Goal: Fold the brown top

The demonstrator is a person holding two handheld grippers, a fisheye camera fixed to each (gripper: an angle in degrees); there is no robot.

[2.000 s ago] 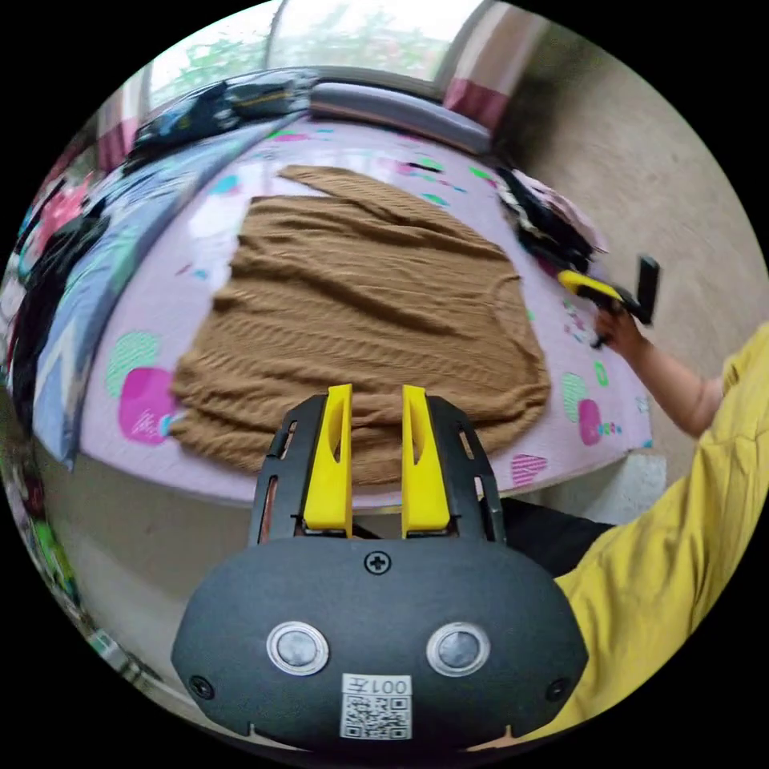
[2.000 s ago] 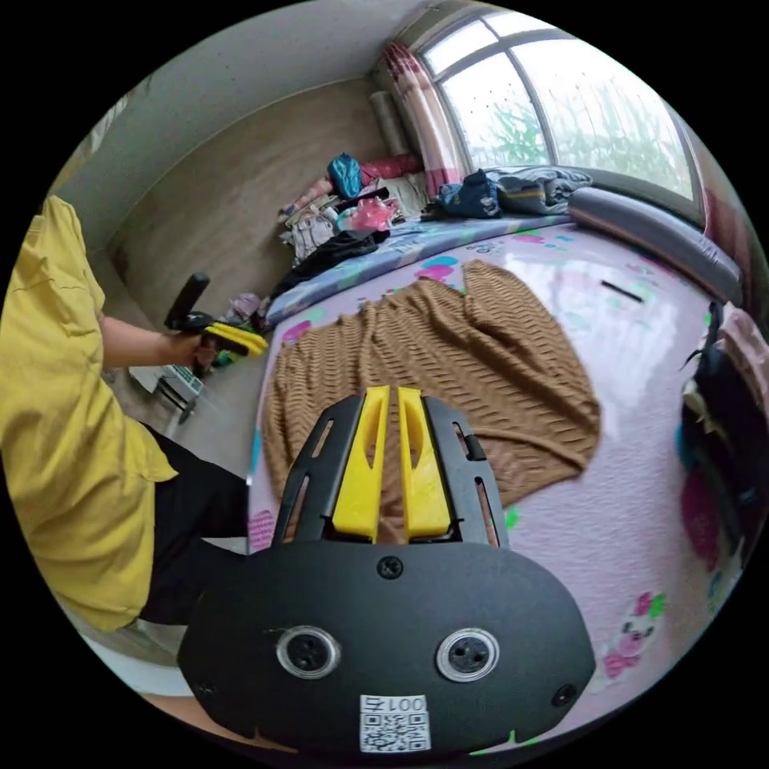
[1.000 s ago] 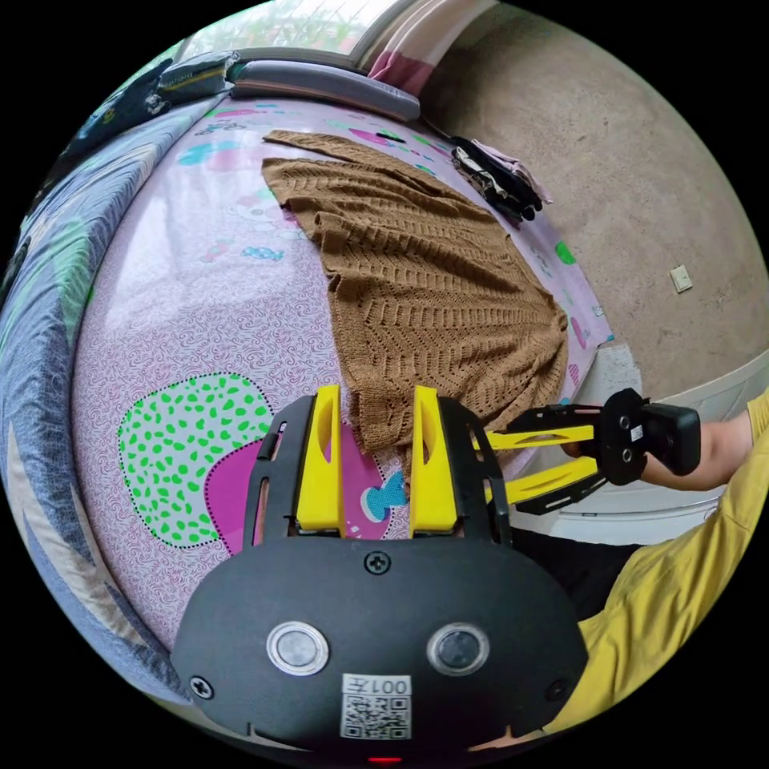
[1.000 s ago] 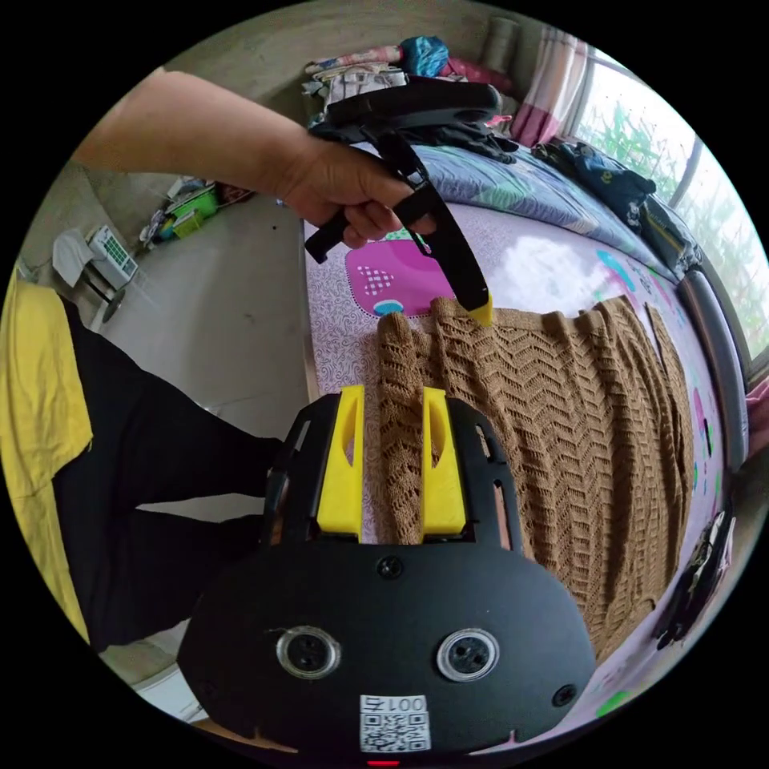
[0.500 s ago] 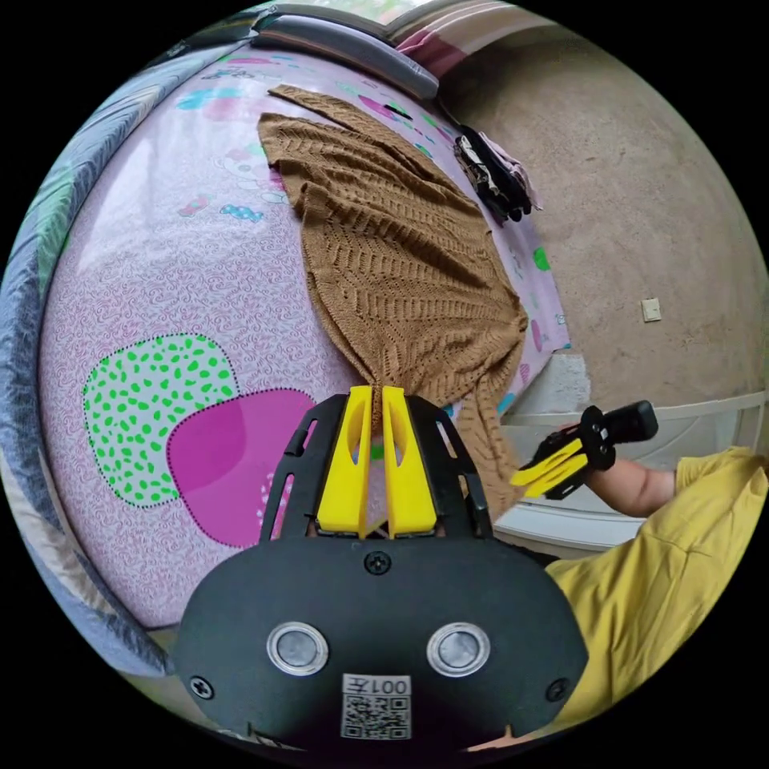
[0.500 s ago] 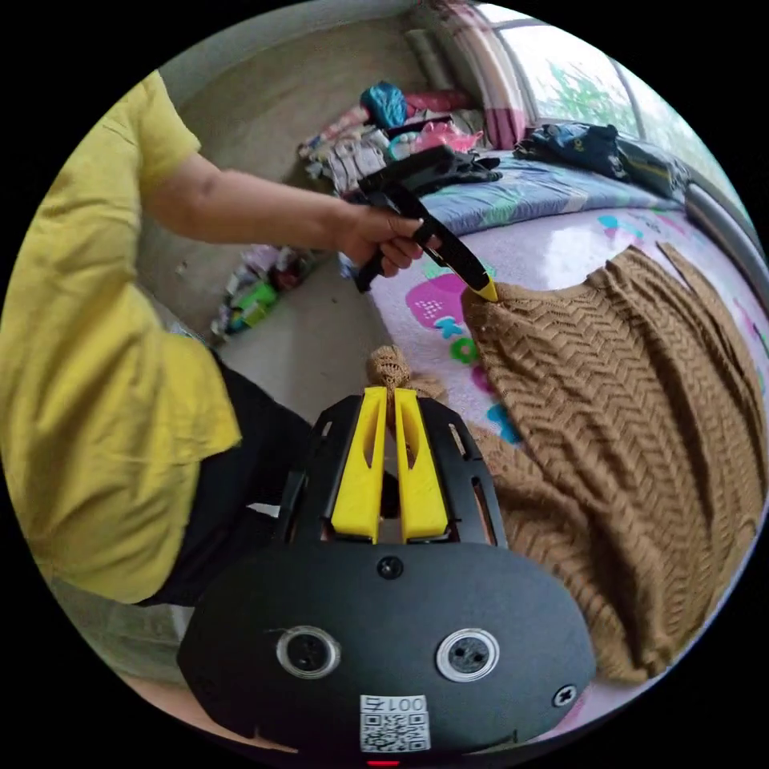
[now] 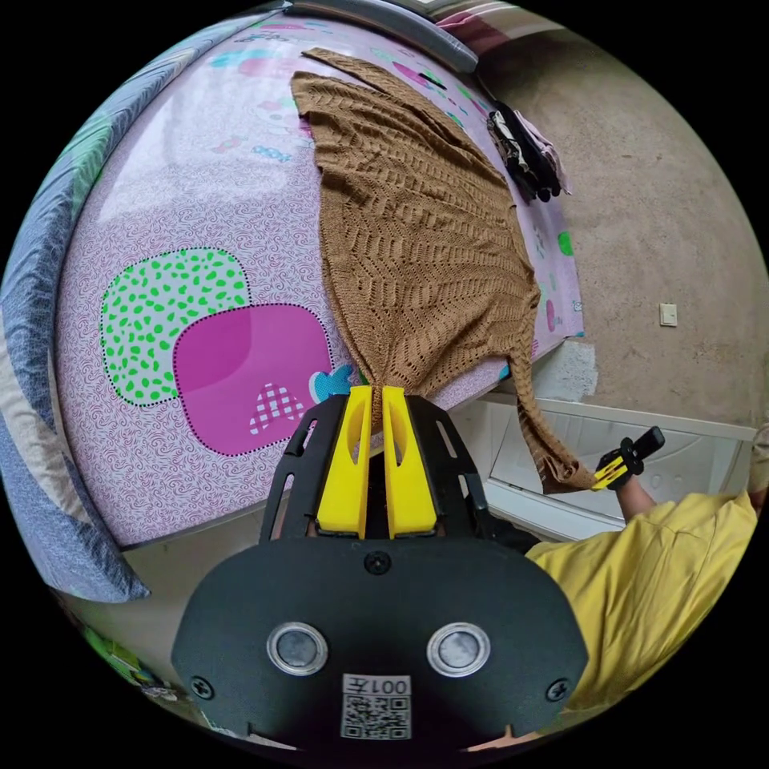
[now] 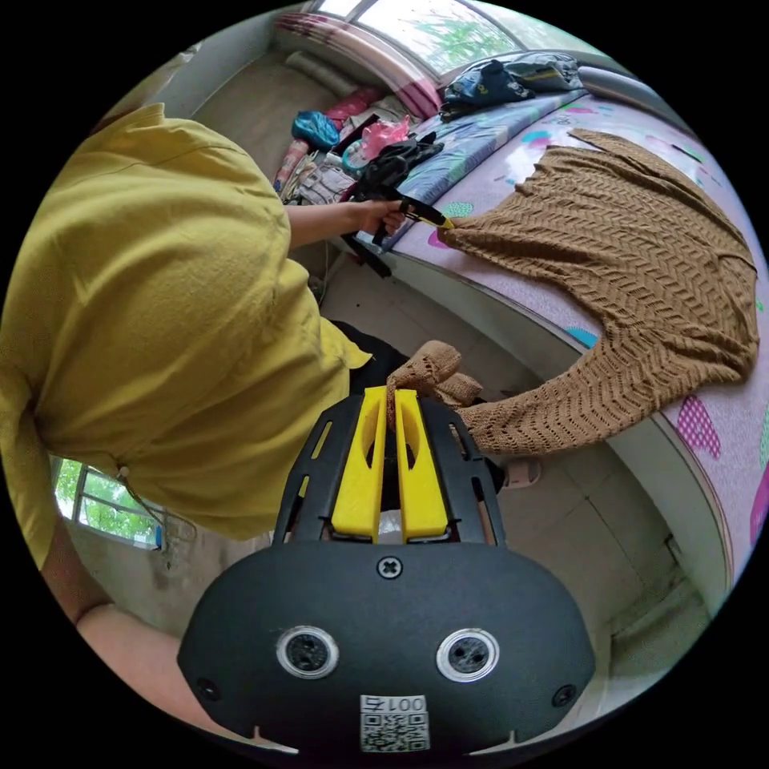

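The brown top [image 7: 416,232] [image 8: 625,240], a zigzag knit, lies spread on the pink patterned bed sheet [image 7: 216,208]. My left gripper [image 7: 376,392] is shut on a bunched corner of its hem at the bed's front edge; from the right gripper view it [image 8: 439,222] pinches the same corner. My right gripper [image 8: 393,394] is shut on another hem corner, pulled off the bed and stretched over the floor. In the left gripper view that gripper [image 7: 602,479] holds the knit strip hanging below the bed edge.
A person in a yellow shirt [image 8: 160,336] stands at the bed's edge. A dark clothes pile [image 7: 529,156] lies at the bed's far side by the wall. A grey bolster [image 7: 400,24] and heaped clothes [image 8: 384,152] lie near the window. Tiled floor [image 8: 577,521] is below.
Both grippers went from open over the hem to shut on its corners. The right gripper then pulled its corner off the bed toward the person, stretching the hem.
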